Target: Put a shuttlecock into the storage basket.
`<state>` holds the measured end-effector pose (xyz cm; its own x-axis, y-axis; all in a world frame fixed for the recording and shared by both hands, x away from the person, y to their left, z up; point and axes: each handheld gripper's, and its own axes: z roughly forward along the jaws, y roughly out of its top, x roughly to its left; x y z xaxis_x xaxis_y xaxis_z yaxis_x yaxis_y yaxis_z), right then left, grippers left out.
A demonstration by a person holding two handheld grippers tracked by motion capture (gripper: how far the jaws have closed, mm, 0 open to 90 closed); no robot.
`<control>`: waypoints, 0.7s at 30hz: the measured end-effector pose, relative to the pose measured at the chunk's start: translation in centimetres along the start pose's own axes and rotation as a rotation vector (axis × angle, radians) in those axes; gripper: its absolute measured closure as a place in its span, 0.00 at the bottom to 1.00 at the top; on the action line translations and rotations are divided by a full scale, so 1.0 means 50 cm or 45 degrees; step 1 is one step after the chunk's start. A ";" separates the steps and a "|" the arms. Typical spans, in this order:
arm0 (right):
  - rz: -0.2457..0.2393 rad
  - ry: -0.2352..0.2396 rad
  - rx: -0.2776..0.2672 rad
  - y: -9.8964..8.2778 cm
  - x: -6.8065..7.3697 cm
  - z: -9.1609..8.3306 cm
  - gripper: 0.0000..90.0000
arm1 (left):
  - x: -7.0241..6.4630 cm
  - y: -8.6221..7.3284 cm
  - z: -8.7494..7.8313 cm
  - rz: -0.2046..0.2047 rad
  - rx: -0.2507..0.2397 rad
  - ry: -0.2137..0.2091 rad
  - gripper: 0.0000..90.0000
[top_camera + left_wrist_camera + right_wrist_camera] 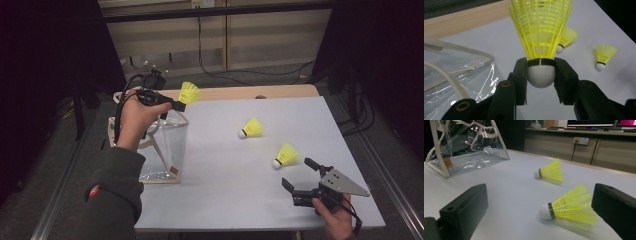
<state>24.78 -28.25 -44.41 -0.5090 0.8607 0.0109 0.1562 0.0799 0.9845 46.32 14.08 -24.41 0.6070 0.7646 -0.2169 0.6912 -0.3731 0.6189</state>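
Note:
My left gripper (pixel 172 104) is raised over the top of a clear plastic bag (pixel 162 145) at the table's left. It is shut on the white cork head of a yellow shuttlecock (pixel 190 92), whose skirt points away from the hand. In the left gripper view the cork (pixel 541 76) sits squeezed between both jaws of the left gripper (pixel 541 65). Two more yellow shuttlecocks (pixel 251 128) (pixel 286 155) lie on the white table. My right gripper (pixel 298 172) rests low at the front right, open. The nearer shuttlecock (pixel 571 206) lies just ahead of it, close to its right jaw.
The bag (pixel 466 147) has white trim and handles and stands upright near the table's left edge. The white tabletop (pixel 225 170) has a wooden strip (pixel 250 92) along its far edge. Dark floor, cables and metal frame rails surround the table.

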 end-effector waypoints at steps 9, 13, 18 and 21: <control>-0.002 0.001 0.002 0.000 0.001 0.000 0.01 | 0.010 -0.001 -0.014 -0.010 -0.004 0.023 0.72; -0.001 0.000 0.001 0.000 0.001 0.000 0.01 | 0.015 0.000 -0.022 -0.014 -0.002 0.035 0.72; 0.000 -0.001 0.001 0.000 0.001 0.000 0.01 | 0.017 0.002 -0.028 -0.021 -0.009 0.045 0.72; 0.003 0.000 0.003 0.000 0.000 -0.001 0.01 | 0.019 0.002 -0.031 -0.018 -0.004 0.046 0.72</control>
<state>24.75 -28.25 -44.41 -0.5088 0.8608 0.0131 0.1592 0.0791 0.9841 46.37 15.61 -23.37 0.5826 0.7881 -0.1984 0.6981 -0.3604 0.6186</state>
